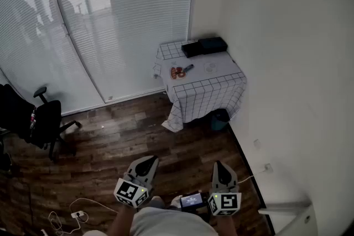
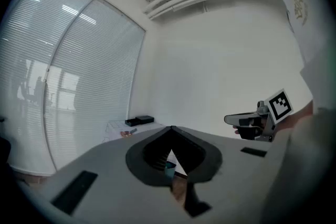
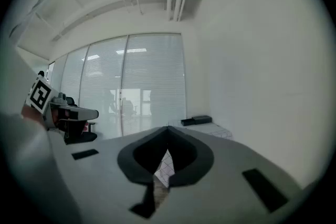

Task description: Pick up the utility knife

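The utility knife [image 1: 188, 68] is a small dark grey tool on a table with a white checked cloth [image 1: 221, 88] in the far corner of the room. Right beside the knife, to its left, lies an orange-handled tool [image 1: 176, 72]. Both grippers are held low and close to the person, far from the table. My left gripper [image 1: 148, 161] has its jaws shut with nothing in them. My right gripper [image 1: 219, 164] is likewise shut and empty. In the left gripper view the table [image 2: 118, 127] shows small beyond the closed left gripper [image 2: 170, 128]. The knife is too small to make out there.
Two black boxes [image 1: 203, 46] sit at the table's back edge. A teal bin [image 1: 219, 119] stands under the cloth. A black office chair [image 1: 47, 121] is at the left by the blinds, and cables [image 1: 72, 214] lie on the wooden floor.
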{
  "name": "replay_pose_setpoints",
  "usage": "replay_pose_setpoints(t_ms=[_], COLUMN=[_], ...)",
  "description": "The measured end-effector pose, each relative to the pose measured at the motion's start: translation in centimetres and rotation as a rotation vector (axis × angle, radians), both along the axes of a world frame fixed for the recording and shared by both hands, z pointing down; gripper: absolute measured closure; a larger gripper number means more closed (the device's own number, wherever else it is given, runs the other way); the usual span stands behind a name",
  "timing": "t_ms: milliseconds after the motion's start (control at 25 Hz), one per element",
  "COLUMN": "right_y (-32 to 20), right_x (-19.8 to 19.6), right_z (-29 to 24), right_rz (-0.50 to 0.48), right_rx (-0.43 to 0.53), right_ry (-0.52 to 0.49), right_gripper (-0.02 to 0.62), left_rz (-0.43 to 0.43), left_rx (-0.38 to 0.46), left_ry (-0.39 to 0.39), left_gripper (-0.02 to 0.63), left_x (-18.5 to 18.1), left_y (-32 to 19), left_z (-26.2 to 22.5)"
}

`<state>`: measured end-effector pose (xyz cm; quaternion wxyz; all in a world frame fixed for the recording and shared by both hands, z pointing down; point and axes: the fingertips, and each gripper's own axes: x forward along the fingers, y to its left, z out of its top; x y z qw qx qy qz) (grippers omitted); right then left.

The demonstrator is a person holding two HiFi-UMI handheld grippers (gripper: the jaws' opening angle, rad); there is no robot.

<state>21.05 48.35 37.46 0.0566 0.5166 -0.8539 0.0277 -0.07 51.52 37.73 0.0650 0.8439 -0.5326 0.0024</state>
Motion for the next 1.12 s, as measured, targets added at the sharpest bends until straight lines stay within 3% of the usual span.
replay_pose_setpoints(t_ms=[480, 680, 1120], right_y=[-0.8, -2.0, -7.0], right_x=[1.9, 2.8, -0.1], right_z=[-0.1, -0.2, -0.4], right_rz=[-0.012, 0.037, 0.03], right_rx=[0.019, 0.036, 0.062], right_ry=[-0.006, 0.009, 0.032], right_gripper=[0.589, 0.589, 0.589], left_rz=[-0.028, -0.023, -0.002], left_rx=[0.02, 0.033, 0.08], left_ry=[-0.028, -0.032, -0.028], left_gripper=[0.598, 0.598, 0.598], left_x=[1.0, 1.7, 0.5], left_y=[-1.5, -2.8, -8.7], left_z=[-1.0, -1.4, -1.9])
